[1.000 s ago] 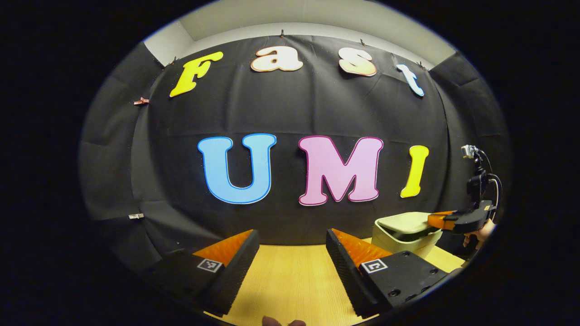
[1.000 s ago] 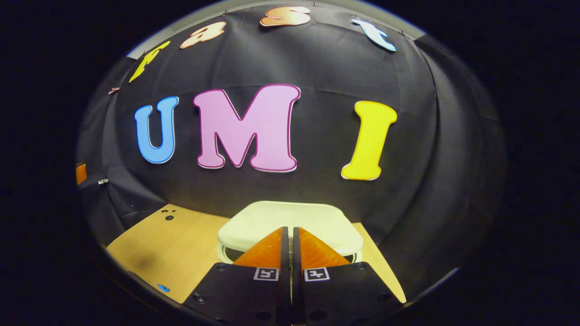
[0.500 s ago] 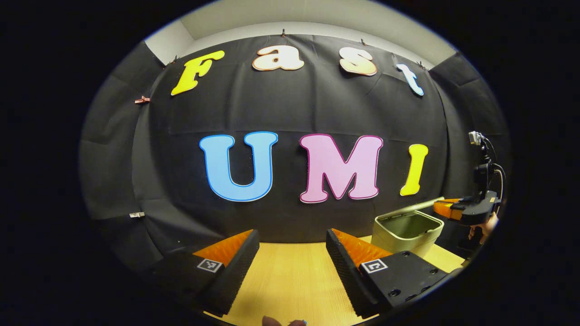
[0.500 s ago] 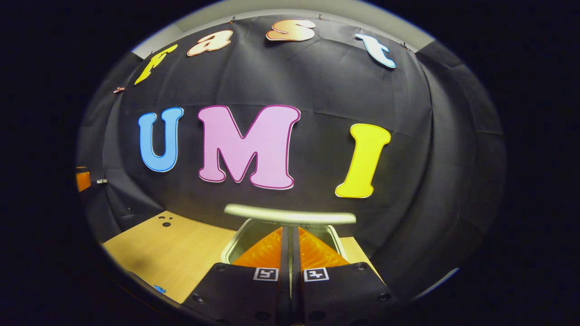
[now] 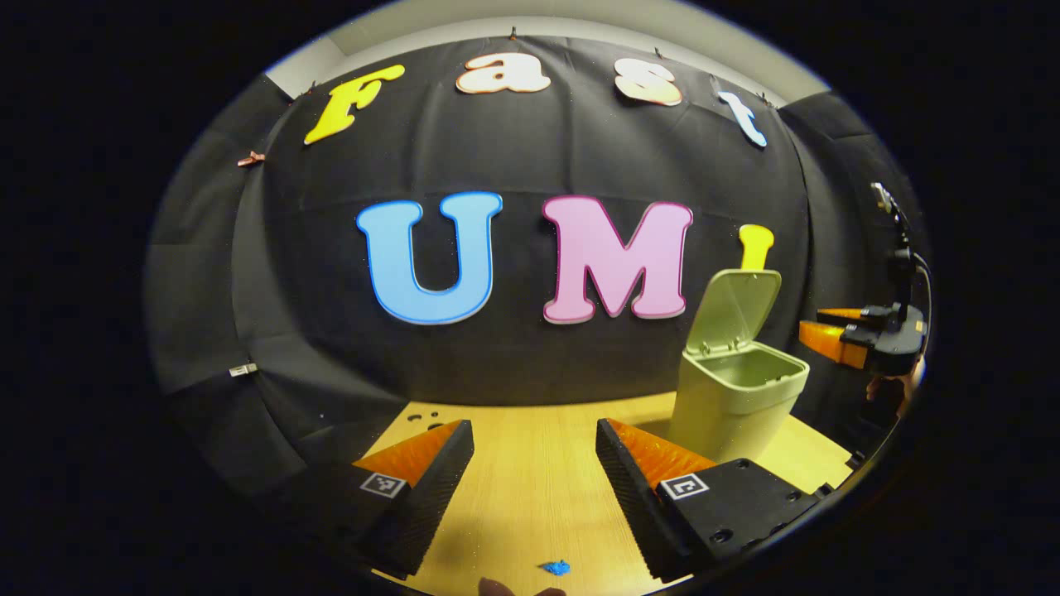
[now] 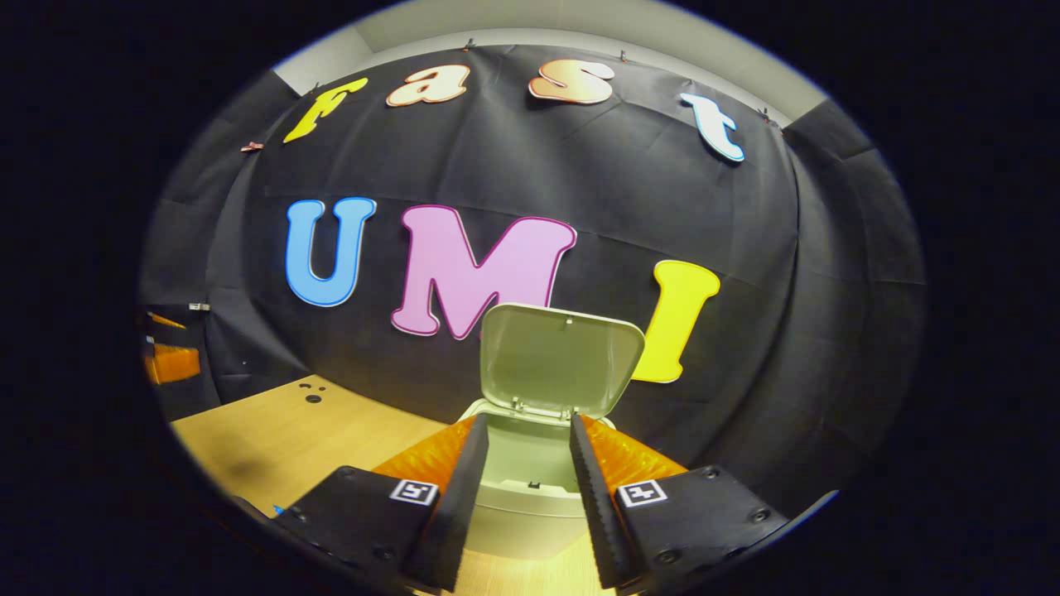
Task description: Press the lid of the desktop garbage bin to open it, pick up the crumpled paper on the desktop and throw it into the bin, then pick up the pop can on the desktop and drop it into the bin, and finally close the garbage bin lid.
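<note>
The bin (image 6: 530, 488) stands on the surface (image 5: 530, 497), lid (image 6: 563, 360) upright. Both the left gripper (image 5: 534, 434) and right gripper (image 6: 523, 439) are released, empty. A blue scrap (image 5: 556, 568), perhaps paper, lies near.

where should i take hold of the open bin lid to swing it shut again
Take the lid by its free top edge, coming from above and in front. It stands nearly upright, hinged at the back rim of the bin, so the top edge is farthest from the hinge and likely tips forward most easily.
</note>
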`<state>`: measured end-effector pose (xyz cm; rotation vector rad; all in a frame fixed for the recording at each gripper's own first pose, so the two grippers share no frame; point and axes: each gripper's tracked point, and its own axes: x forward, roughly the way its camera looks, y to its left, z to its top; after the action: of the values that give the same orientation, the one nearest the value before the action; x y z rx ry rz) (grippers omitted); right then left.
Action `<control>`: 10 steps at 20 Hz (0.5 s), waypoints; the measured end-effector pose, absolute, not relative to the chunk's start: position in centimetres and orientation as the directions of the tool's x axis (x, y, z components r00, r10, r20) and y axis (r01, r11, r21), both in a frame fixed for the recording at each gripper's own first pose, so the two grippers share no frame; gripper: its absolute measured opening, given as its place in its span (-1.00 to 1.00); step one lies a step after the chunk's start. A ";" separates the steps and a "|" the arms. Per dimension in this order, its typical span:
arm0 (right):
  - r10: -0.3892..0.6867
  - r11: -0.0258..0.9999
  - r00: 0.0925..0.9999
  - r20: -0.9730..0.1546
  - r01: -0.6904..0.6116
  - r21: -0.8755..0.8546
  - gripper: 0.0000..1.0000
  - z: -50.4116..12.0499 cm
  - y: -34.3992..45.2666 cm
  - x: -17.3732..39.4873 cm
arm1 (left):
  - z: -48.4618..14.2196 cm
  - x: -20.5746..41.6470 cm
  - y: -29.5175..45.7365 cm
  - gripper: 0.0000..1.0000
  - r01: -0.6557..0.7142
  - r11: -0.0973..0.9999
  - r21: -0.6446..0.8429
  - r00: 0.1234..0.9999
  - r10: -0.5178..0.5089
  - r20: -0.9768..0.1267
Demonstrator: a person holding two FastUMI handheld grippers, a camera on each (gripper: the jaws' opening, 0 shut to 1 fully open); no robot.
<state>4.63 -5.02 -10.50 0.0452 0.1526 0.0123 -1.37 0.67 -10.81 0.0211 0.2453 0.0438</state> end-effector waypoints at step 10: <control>0.090 0.993 0.982 -0.167 -0.075 0.096 0.60 -10.4 -2.3 0.0 | -26.3 -4.7 -1.4 0.91 0.034 0.999 0.026 0.870 -0.017 -0.493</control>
<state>0.04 -2.26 -10.39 0.0898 0.1717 0.0831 -4.75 -1.41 -26.31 0.0339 0.5154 -0.0267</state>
